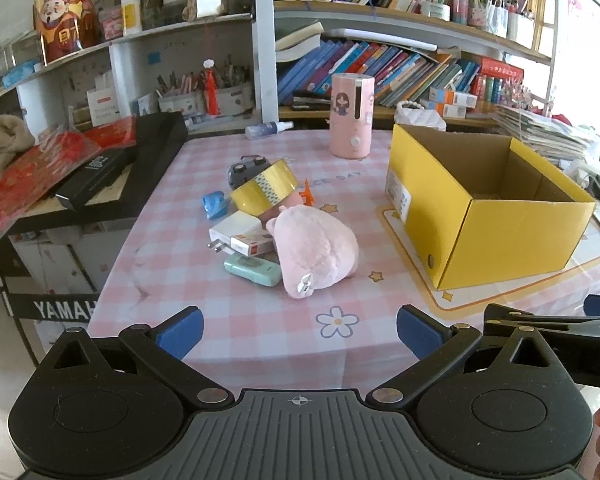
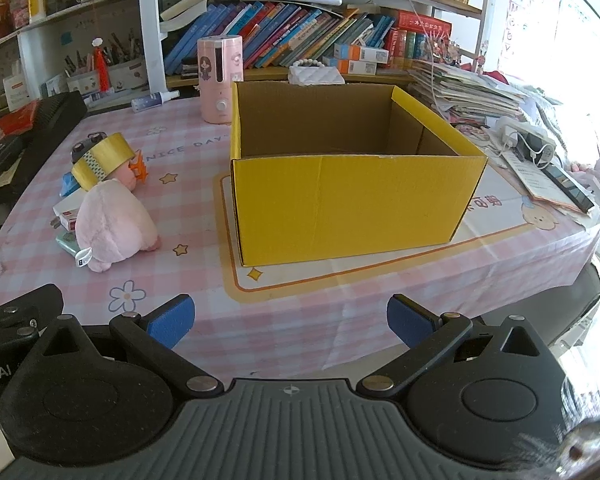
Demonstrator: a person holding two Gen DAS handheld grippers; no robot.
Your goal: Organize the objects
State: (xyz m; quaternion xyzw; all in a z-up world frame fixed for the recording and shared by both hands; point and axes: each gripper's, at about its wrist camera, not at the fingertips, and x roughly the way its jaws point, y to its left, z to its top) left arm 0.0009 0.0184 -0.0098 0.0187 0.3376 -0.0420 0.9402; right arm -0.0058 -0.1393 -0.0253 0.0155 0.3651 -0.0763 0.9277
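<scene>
A heap of small things lies mid-table: a pink plush toy, a gold tape roll tilted on top, a white charger, a mint case, a blue item and a dark alarm clock. An open, empty yellow cardboard box stands to the right of the heap. My left gripper hangs open at the table's near edge, in front of the plush. My right gripper is open too, in front of the box, nothing between its fingers.
A pink cylinder humidifier and a spray bottle stand at the table's back. A black keyboard with red packets flanks the left edge. Bookshelves rise behind; papers and cables crowd the right side.
</scene>
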